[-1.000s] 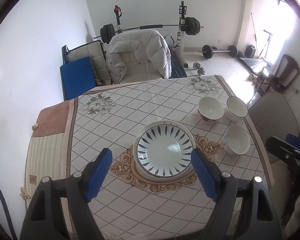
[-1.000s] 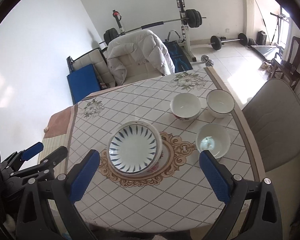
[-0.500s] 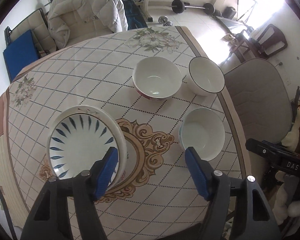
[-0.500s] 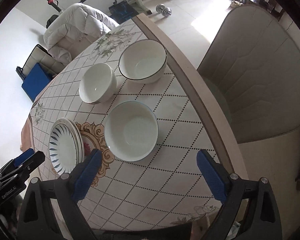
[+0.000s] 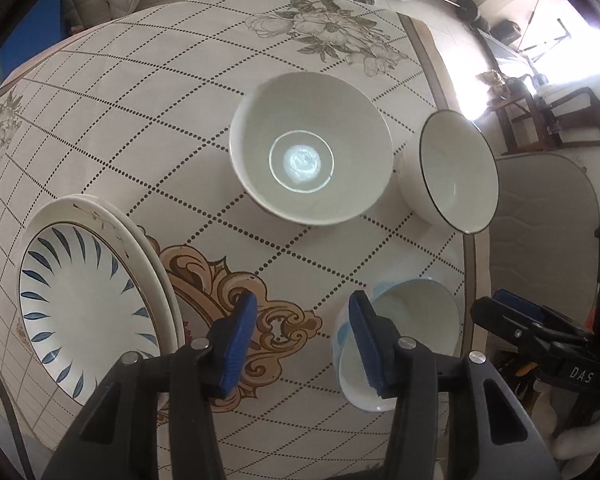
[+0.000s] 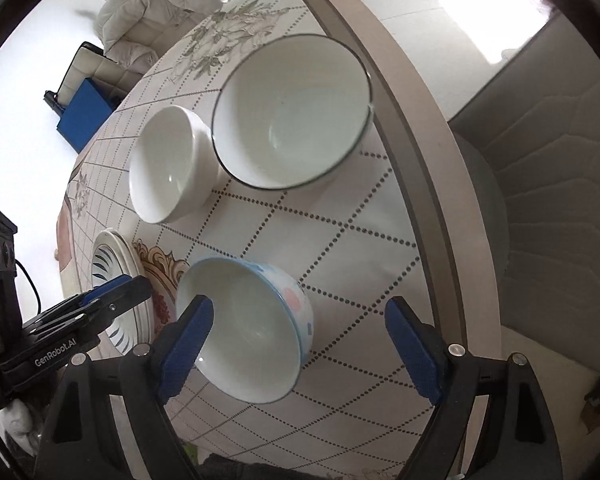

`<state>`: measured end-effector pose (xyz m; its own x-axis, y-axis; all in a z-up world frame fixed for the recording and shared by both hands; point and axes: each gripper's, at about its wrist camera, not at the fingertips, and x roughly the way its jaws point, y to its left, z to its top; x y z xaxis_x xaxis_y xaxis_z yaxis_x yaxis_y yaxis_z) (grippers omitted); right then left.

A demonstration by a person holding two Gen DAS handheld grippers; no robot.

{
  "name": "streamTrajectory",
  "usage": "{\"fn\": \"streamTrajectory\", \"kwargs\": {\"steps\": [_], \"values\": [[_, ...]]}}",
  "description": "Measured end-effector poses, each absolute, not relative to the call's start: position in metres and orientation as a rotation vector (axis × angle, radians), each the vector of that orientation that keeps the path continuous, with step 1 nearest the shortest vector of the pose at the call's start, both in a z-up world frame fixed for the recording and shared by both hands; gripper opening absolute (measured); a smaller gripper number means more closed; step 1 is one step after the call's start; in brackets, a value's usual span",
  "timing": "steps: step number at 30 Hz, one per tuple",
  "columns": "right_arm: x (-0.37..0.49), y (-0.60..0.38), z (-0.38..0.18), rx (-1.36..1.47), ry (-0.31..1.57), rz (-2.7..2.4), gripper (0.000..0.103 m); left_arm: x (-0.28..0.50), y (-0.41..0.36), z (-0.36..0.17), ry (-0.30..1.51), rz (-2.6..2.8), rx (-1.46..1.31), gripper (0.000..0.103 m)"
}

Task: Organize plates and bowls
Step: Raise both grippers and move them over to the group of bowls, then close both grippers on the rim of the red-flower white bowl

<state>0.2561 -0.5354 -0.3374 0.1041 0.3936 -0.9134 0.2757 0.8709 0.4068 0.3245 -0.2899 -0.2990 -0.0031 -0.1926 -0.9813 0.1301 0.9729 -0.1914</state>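
Tabletop under a chequered cloth, carrying three bowls and a stack of plates.

Right tool: points steeply down over the small blue-patterned bowl. Jaws wide, just been closing a little, with that bowl between them. Left finger in front of the bowl's near-left rim; right finger well apart from the bowl's outer wall, with bare cloth in the gap. No squeeze on the bowl visible. Bowl upright on the cloth, near the tabletop's right edge.

Left tool: also points steeply down, just beside the same bowl on its left. Jaws about half-way in, just been closing, with only the cloth's gold scroll ornament between them and nothing held. Right finger overlaps the bowl's left wall in the left wrist view; cannot tell whether touching.

Stack of plates: left of the left tool, outside its jaws, blue-leaf plate on top of a larger white one.

Plain white bowl and dark-rimmed bowl: farther back, just beside each other, well apart from both tools
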Motion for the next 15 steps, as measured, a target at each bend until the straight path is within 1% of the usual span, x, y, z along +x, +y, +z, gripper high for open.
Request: {"fn": "streamTrajectory", "kwargs": {"steps": [3, 6, 10, 14, 15], "values": [[0.274, -0.532, -0.338, 0.503, 1.494, 0.118, 0.089, 0.338, -0.284, -0.299, 1.550, -0.237, -0.061, 0.045], [0.288, -0.529, -0.334, 0.507, 1.502, 0.155, 0.085, 0.349, -0.277, -0.299, 1.556, -0.231, -0.087, 0.045], [0.318, -0.515, -0.301, 0.491, 1.452, 0.226, 0.085, 0.370, -0.265, -0.299, 1.548, -0.203, -0.139, 0.045], [0.358, -0.495, -0.275, 0.438, 1.417, 0.301, 0.084, 0.393, -0.255, -0.311, 1.575, -0.174, -0.177, 0.045], [0.370, -0.488, -0.273, 0.403, 1.417, 0.311, 0.082, 0.398, -0.253, -0.315, 1.583, -0.167, -0.186, 0.044]]}}
